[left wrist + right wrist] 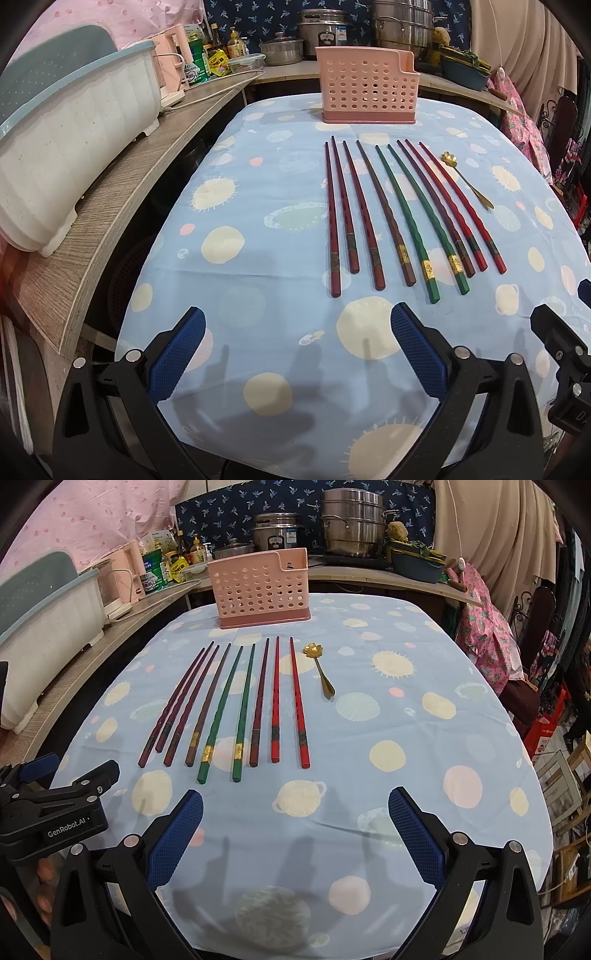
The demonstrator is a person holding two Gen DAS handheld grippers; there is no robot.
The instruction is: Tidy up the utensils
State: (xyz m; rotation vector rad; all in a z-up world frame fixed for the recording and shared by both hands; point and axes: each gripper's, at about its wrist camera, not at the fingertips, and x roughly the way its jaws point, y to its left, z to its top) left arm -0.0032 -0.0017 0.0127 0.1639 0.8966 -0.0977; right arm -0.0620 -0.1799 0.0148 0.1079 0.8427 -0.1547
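On the cloth-covered surface (406,720), chopsticks (240,705) and gold spoon (319,668) lie just before the pink holder (262,590); both left gripper (297,354) and right gripper (295,834), spread empty, should probably pinch one thick end squarely.

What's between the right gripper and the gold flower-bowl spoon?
Only bare blue planet-print tablecloth. In the right wrist view, the open right gripper faces the gold flower-bowl spoon with nothing between them; the lacquered chopsticks lie left of that line.

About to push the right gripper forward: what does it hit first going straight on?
Likely bare tablecloth, between the red chopstick and the gold spoon; the right gripper is open and empty. Depth is unclear.
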